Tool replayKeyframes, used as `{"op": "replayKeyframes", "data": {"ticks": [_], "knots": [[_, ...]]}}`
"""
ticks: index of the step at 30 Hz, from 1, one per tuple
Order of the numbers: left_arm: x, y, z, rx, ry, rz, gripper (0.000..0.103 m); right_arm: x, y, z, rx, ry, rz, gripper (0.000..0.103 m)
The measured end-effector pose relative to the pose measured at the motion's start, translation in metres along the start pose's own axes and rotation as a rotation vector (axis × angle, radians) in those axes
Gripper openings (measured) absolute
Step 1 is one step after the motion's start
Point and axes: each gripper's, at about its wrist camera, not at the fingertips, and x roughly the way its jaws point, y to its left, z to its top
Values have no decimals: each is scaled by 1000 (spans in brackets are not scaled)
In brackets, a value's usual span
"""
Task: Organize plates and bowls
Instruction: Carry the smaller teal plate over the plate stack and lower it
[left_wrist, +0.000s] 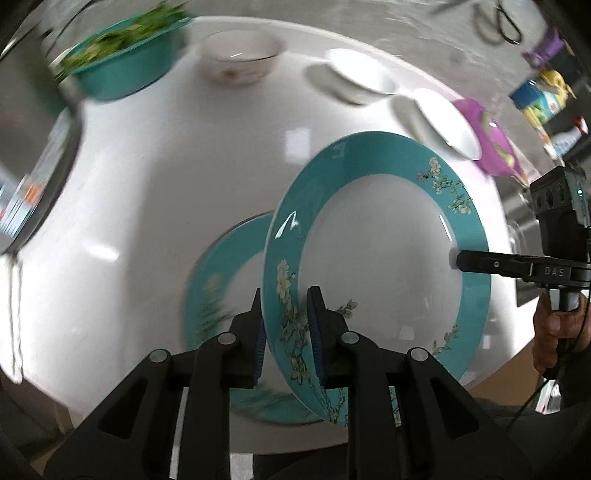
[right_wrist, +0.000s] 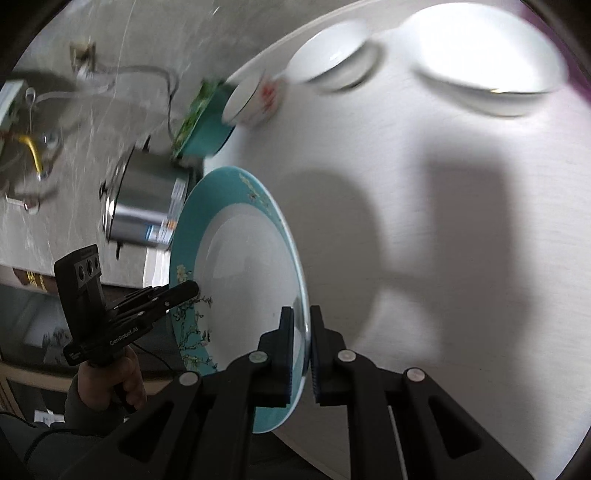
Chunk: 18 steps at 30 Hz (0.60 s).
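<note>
Plate (left_wrist: 380, 258), teal-rimmed with blossom print, is held tilted on edge above the white table (left_wrist: 140, 184), over a second matching plate (left_wrist: 218, 280) lying flat beneath it. Left gripper (left_wrist: 285, 332) is clamped on the near rim, pads touching both faces. Right gripper (right_wrist: 302, 347) pinches the opposite rim, jaws nearly closed on the thin edge.

Risks, judged:
- Two-handed hold on a glossy rim; if the grippers move unequally, the plate could twist out of one pinch.
- Lowering it tilted would bring its edge down on the flat plate first: chipping or skidding.
- Releasing one side early would swing the plate toward the white bowls (left_wrist: 369, 74) behind it.
</note>
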Motion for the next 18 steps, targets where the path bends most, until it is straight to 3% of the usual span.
{"op": "replayKeyframes", "data": {"ticks": [9, 18], "knots": [[5, 55, -24, -25, 19, 31, 20, 49, 20, -1, -31, 53, -51, 12], [17, 59, -40, 1, 34, 36, 22, 60, 20, -10, -52, 47, -151, 13]]}}
